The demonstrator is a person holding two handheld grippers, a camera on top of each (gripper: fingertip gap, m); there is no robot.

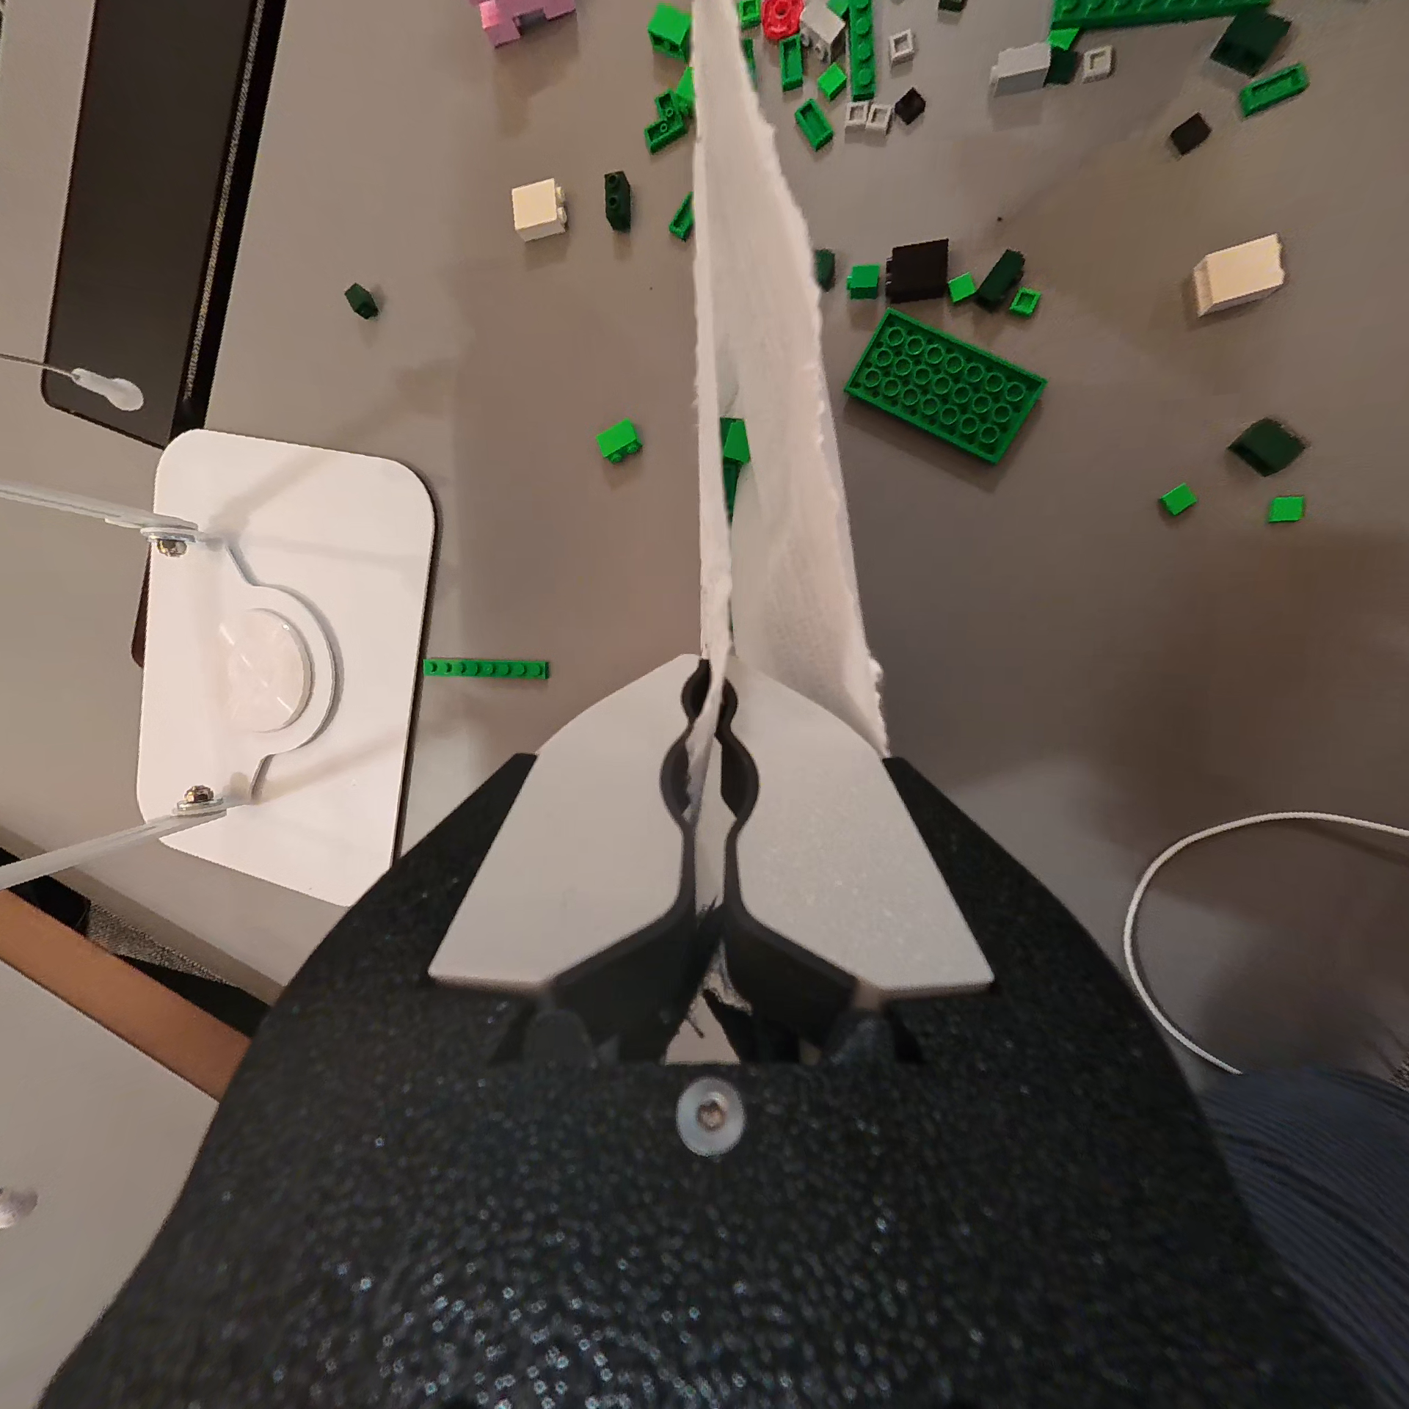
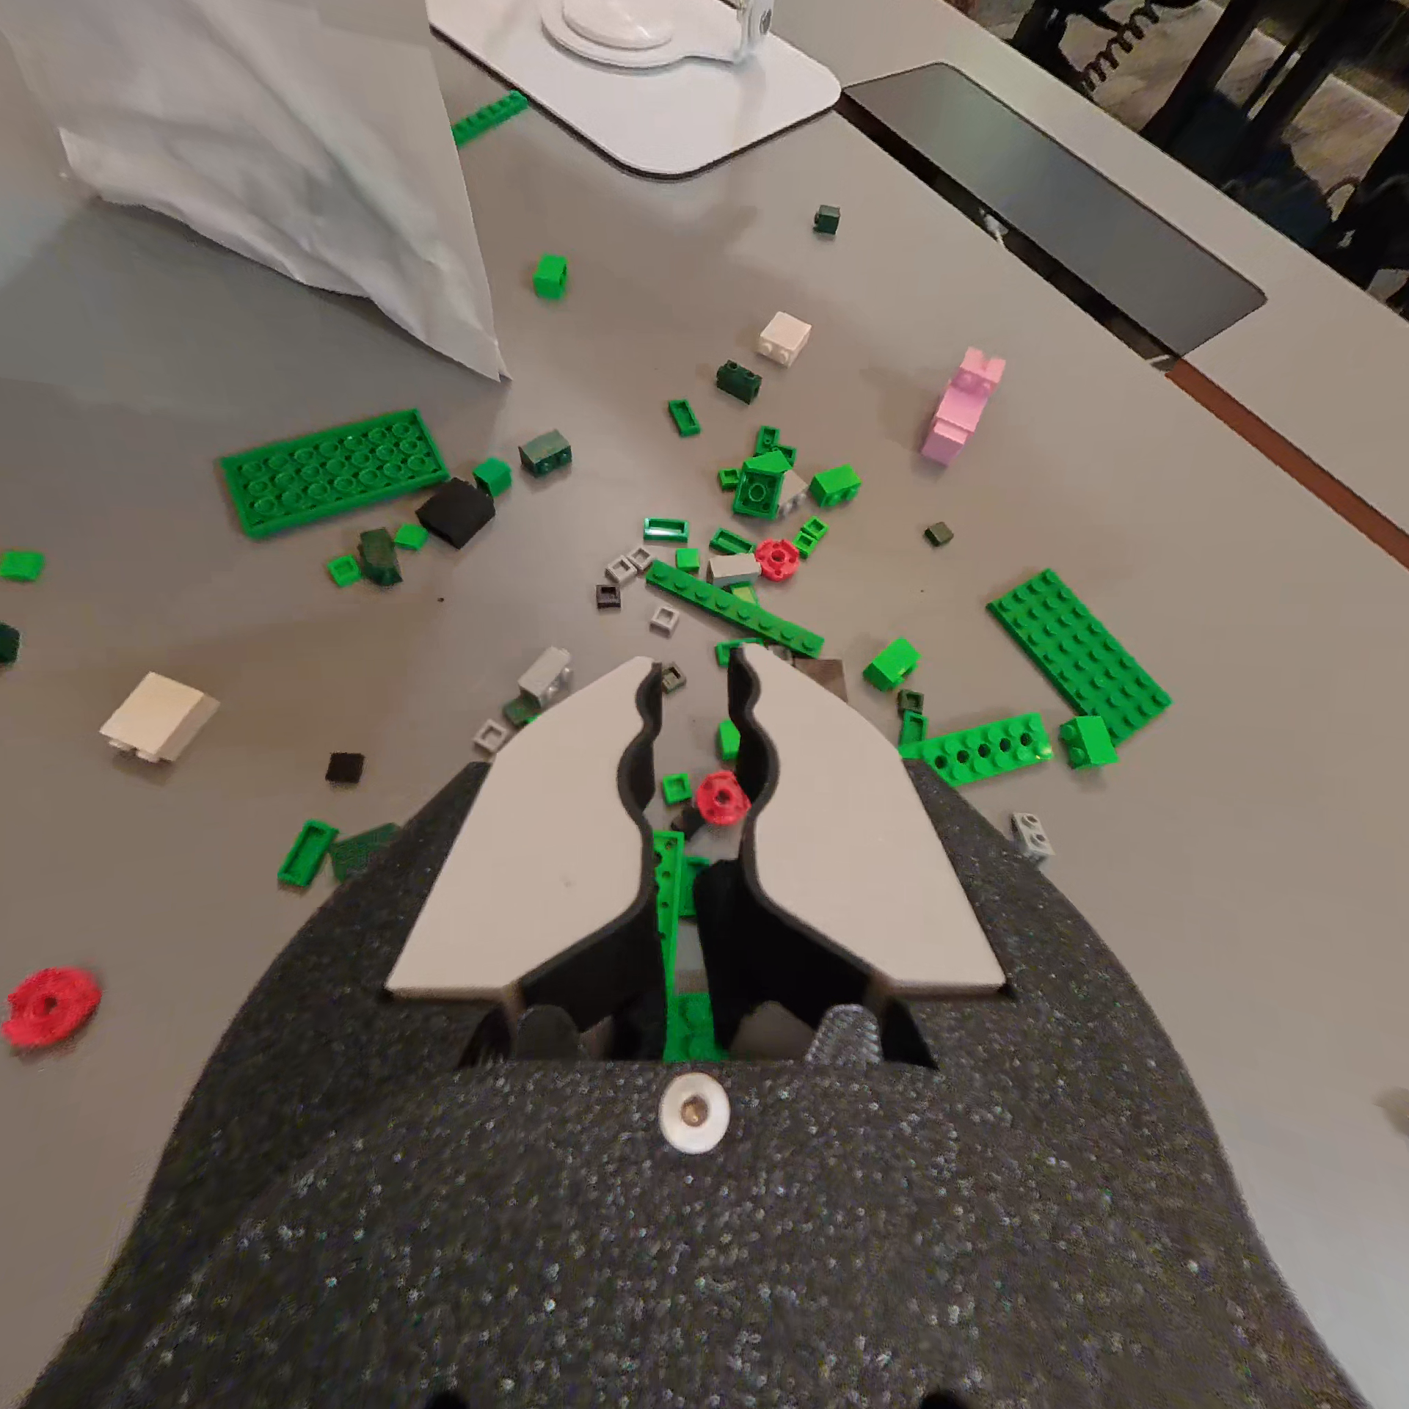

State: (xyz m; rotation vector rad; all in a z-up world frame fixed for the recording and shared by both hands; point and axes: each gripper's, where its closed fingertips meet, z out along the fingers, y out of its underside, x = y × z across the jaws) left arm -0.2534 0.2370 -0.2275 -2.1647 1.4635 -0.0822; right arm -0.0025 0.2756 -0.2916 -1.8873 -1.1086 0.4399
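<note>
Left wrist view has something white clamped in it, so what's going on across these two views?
The left gripper is shut on a white paper towel, which hangs over a grey table strewn with mostly green toy bricks. The right gripper hovers over the bricks with its jaws open and empty, a small red round piece showing on the table between them.

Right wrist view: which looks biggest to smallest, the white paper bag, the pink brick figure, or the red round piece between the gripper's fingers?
1. White paper bag, by far the largest.
2. Pink brick figure.
3. Red round piece, smallest, though it lies nearer the camera.
</note>
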